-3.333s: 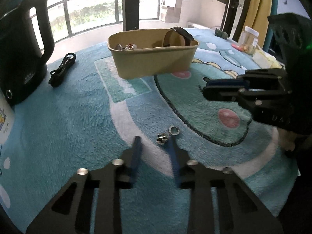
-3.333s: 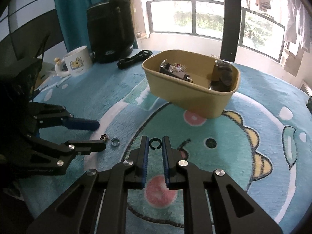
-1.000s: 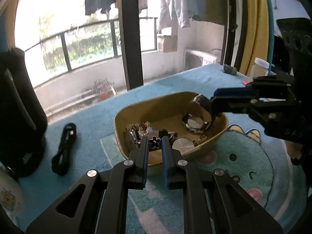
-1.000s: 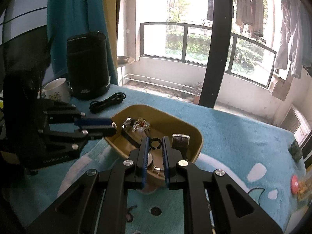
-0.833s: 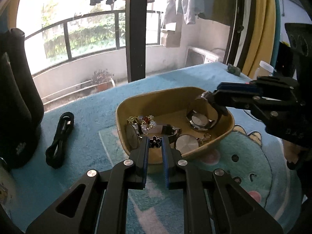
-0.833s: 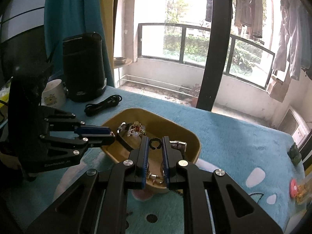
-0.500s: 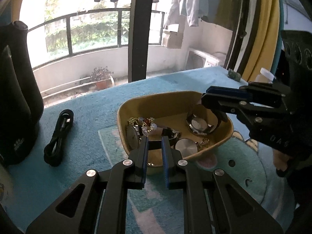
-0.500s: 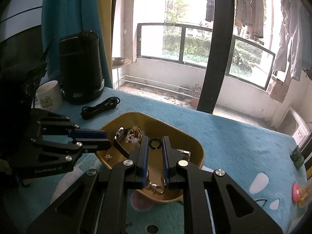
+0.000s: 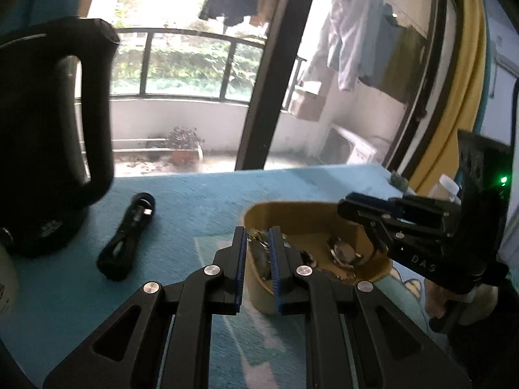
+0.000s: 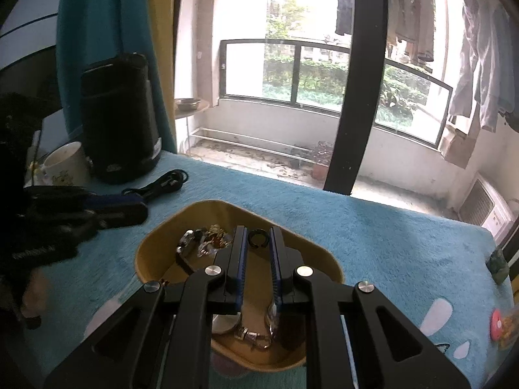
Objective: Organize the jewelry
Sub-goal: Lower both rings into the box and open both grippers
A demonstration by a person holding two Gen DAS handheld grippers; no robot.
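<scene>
While the right tool (image 10: 258, 241) pinches a small black open ring (image 10: 258, 237) above the tan bowl (image 10: 155, 243), it looks light, stiff, slippery — grip its sides; left tool (image 9: 258, 238), beside the bowl, stands slightly apart, empty.

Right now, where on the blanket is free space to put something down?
The blue blanket is bare between the yellow bowl and the window side. Crowded: inside the bowl, and the strip with the black cable, kettle and mug.
</scene>
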